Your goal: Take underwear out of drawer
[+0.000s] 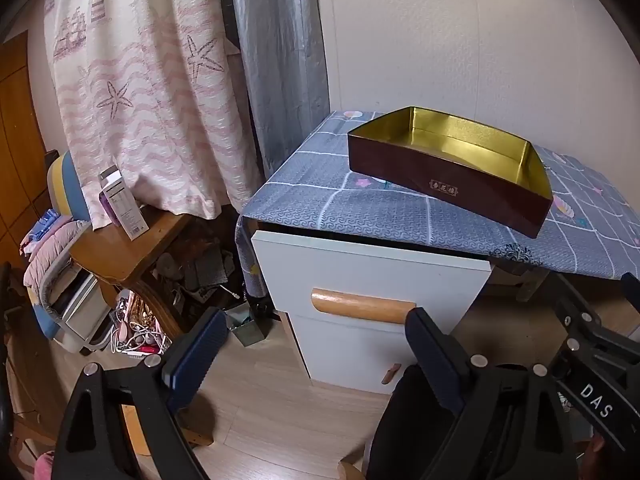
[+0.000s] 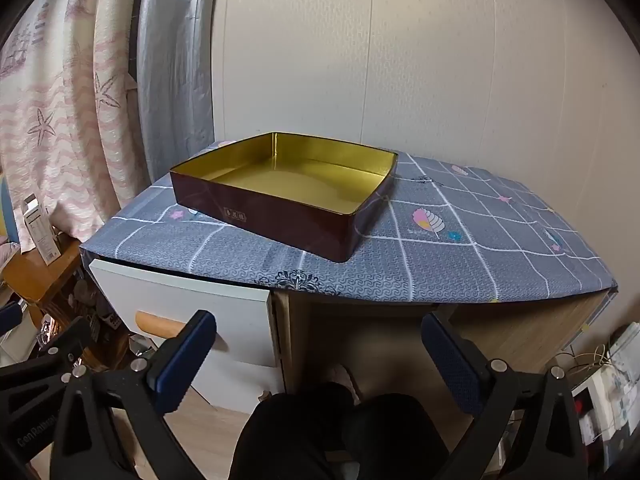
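A white drawer front (image 1: 372,268) (image 2: 188,300) with a rounded wooden handle (image 1: 362,306) (image 2: 160,325) sits under a desk and stands out slightly from it, a dark gap along its top edge. No underwear shows; the drawer's inside is hidden. My left gripper (image 1: 316,354) hangs open in front of the handle, short of it, nothing between its fingers. My right gripper (image 2: 320,354) is open too, empty, facing the knee space to the right of the drawer. On the desk rests an empty brown tin box (image 1: 448,184) (image 2: 280,216) with a gold lining.
A grey checked cloth (image 1: 320,204) (image 2: 460,248) covers the desk top. Below the drawer is a white door with a small wooden knob (image 1: 391,373). A wooden side table (image 1: 128,244) with a carton stands left, clutter on the floor beneath. A person's dark-clad knees (image 2: 340,420) are below.
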Demonstrator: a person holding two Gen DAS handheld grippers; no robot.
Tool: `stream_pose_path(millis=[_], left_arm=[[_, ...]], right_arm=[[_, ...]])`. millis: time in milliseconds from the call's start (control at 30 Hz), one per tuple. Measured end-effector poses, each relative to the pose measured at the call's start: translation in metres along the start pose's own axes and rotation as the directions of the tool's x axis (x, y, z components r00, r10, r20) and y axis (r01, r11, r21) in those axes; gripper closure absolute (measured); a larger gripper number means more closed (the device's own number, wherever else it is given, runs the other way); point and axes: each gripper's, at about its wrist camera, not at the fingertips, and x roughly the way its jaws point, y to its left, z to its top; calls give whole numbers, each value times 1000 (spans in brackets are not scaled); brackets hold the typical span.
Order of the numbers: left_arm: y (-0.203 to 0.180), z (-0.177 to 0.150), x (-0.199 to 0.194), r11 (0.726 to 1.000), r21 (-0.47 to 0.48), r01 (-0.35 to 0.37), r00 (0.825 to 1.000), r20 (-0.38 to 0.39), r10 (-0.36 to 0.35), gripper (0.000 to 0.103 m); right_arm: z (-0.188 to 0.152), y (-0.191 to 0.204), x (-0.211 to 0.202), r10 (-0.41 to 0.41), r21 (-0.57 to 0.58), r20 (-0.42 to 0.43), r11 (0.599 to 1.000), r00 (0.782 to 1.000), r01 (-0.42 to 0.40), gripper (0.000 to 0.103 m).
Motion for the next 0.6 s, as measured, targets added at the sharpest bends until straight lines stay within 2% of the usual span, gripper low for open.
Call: stream_pose_path(millis=[467, 600], left_arm=[[6, 1, 0, 1000, -7, 10, 1000, 2, -10, 10], [1, 0, -1, 1000, -5, 2, 1000, 6, -2, 10]], right_arm=[[1, 8, 1, -1, 1, -6, 1000, 1000, 1, 0], [0, -1, 0, 0, 2, -4, 1000, 1000, 0, 0]])
